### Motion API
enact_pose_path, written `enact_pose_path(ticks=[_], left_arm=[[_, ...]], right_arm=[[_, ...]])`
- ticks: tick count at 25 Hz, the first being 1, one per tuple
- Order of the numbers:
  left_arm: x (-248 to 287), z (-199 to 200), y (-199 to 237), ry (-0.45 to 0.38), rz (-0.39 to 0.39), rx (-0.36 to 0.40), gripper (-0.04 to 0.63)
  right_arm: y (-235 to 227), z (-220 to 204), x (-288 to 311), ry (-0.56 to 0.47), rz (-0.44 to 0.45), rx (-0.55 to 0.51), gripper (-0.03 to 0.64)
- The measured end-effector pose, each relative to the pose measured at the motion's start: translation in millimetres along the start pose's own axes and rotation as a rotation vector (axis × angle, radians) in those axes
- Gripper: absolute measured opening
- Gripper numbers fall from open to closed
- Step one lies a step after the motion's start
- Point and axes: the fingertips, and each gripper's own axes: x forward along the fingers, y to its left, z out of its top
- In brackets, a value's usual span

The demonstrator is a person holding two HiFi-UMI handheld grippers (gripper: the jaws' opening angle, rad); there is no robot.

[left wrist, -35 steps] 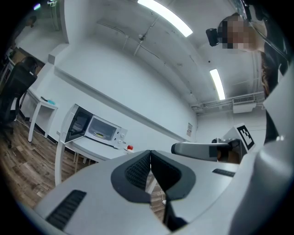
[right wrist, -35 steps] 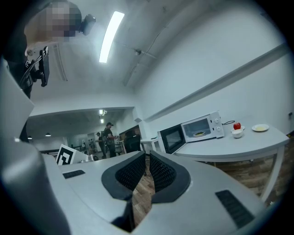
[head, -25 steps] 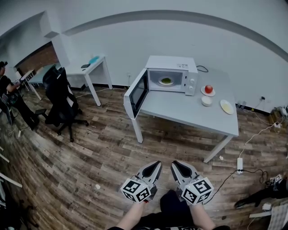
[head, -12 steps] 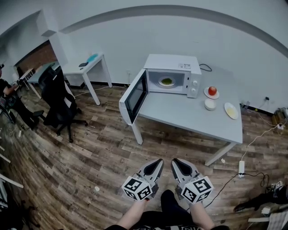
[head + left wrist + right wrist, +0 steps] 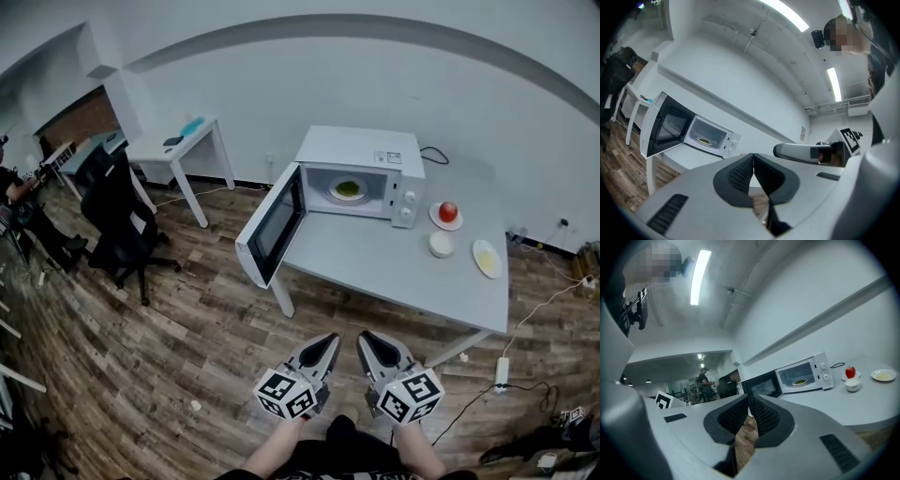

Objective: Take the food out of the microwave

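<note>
The wooden floor [image 5: 169,328] fills most of the head view, and a white surface [image 5: 375,267] stands on it against the wall. At the far left end of the surface sits a white microwave [image 5: 361,150], with its door [image 5: 270,225] swung wide open to the left. Inside the microwave lies a dish [image 5: 336,193] that carries some green food [image 5: 348,188]. On the surface to the right of the microwave are a plate [image 5: 478,249] with something pale yellow on it, a saucer [image 5: 448,225] with a red fruit [image 5: 448,210], and a small white bowl [image 5: 441,245] whose content I cannot see. The left tongs [image 5: 327,341] and the right tongs [image 5: 365,341] are side by side above the floor. Both are closed, with nothing between the jaws. They point toward the surface, and the food is well apart from them, ahead in the open microwave.
</note>
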Motion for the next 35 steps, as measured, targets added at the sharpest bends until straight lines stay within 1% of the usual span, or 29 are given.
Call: enact_pose_path(ticks=[12,18,23,26,29,35], left_arm=[[64,3,34,0.009,0.046,0.005,0.011],[89,3,39,0.01,0.042,0.017,0.011],[99,2,41,0.004,0.04,0.019,0.011],[100,-1,47,0.009,0.055,0.011,0.011],[101,0,56,0.007,0.068,-0.002,0.011],[131,0,68,0.017,0.028,-0.003,0.011]], right_arm=[[-59,13,44,0.012,0.053,0.024,0.049],[-82,18,53,0.007,0.057,0.029,0.049],[-91,16,58,0.01,0.062,0.04,0.049],[-91,10,65,0.029,0.077,0.059,0.049],[-88,8,72,0.039,0.093,0.055,0.049],[-115,10,90,0.045,0.061,0.065,0.049]])
